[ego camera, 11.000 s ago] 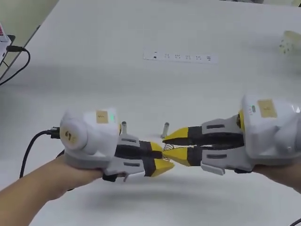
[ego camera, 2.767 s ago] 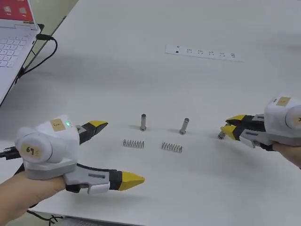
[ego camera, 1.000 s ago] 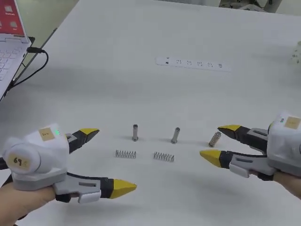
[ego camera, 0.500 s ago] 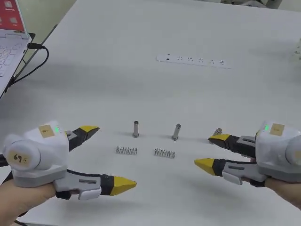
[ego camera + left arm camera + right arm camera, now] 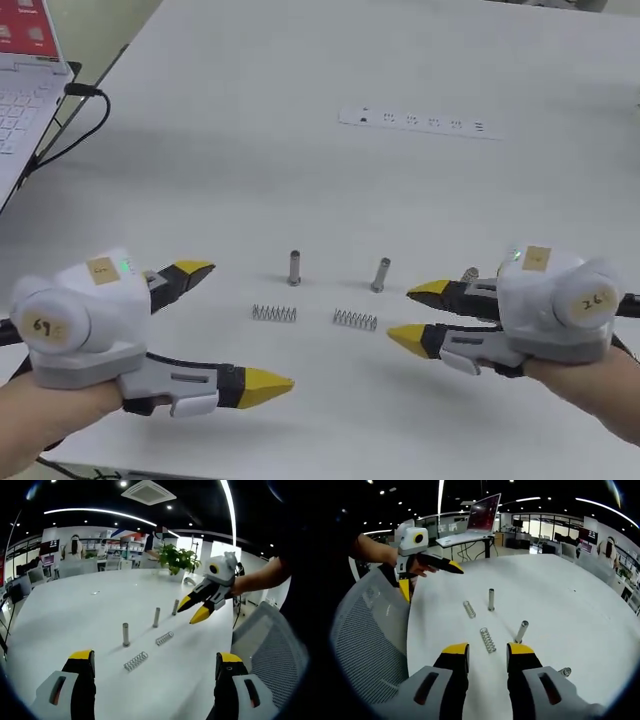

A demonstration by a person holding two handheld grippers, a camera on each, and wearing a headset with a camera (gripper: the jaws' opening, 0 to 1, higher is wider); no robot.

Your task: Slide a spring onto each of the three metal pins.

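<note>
The left tool [image 5: 238,325] and right tool [image 5: 405,312] hang released, jaws apart, over the surface [image 5: 300,180], where one spring [image 5: 273,313] lies just in front of the left pin [image 5: 294,267] and another spring [image 5: 354,320] just in front of the middle pin [image 5: 381,274].

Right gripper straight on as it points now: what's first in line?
Probably the nearer loose spring, lying just ahead of the open right gripper, about centred between its fingers. The bare pin beside it stands off that line. Depth is unclear.
</note>
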